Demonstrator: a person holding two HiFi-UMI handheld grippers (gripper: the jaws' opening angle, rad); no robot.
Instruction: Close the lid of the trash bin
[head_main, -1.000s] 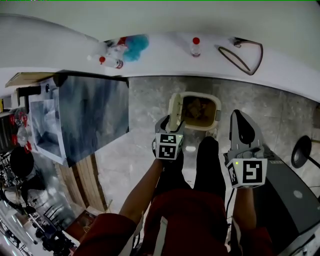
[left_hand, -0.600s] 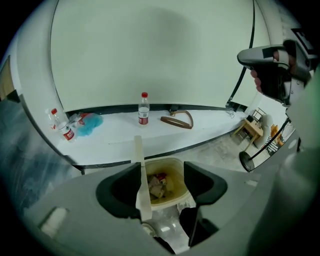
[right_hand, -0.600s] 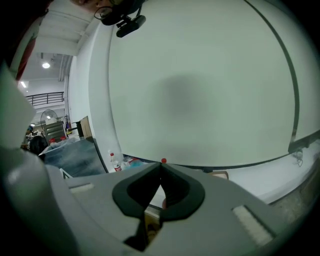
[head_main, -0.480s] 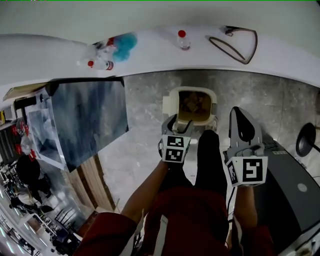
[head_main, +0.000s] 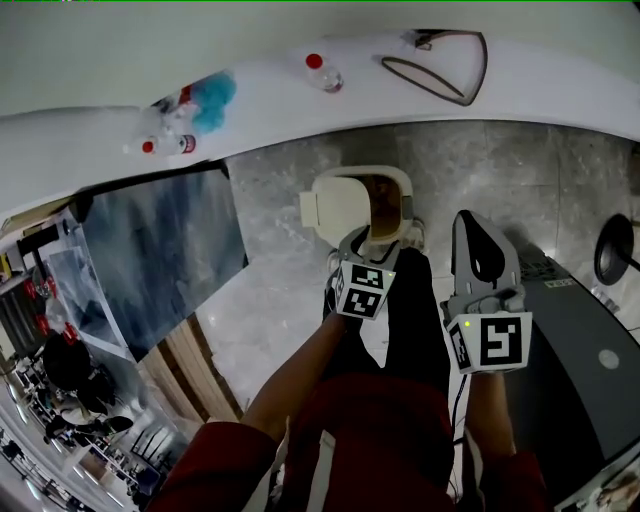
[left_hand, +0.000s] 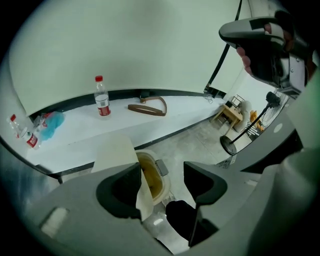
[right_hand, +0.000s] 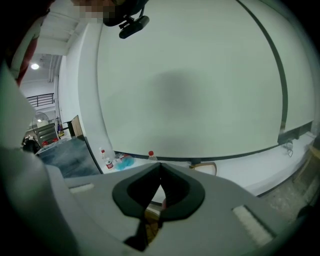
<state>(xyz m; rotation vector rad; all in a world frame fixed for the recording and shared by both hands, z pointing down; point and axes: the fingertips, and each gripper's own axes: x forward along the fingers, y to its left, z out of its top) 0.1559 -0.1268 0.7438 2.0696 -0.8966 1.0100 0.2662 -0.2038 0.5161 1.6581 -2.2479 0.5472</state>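
**Bin lid half up, left claw right at it**

In the head view, the trash bin (head_main: 392, 200) sits on the grey floor (head_main: 270, 290) at 12 o'clock from my left claw (head_main: 366, 250), just below the white counter (head_main: 270, 105). Its cream lid (head_main: 335, 205) hangs off the bin's 9 o'clock side. It's tilted up, not down on the rim, so there's brownish stuff showing in the open part.

The left gripper view shows the left claw spread wide, with the lid's edge running down between the jaws, right up against the 9 o'clock one. I honestly can't say whether they're touching. Nothing is clamped.

The right claw (head_main: 476, 235) is off at 3 o'clock from the bin, held up and well clear of it. Its own view shows the jaws pressed together with nothing between them.

On the counter there's a red-capped bottle (head_main: 320, 72), a brown strap loop (head_main: 435, 65) at 3 o'clock from it, and a blue fuzzy thing (head_main: 212, 92) out at 9 o'clock.
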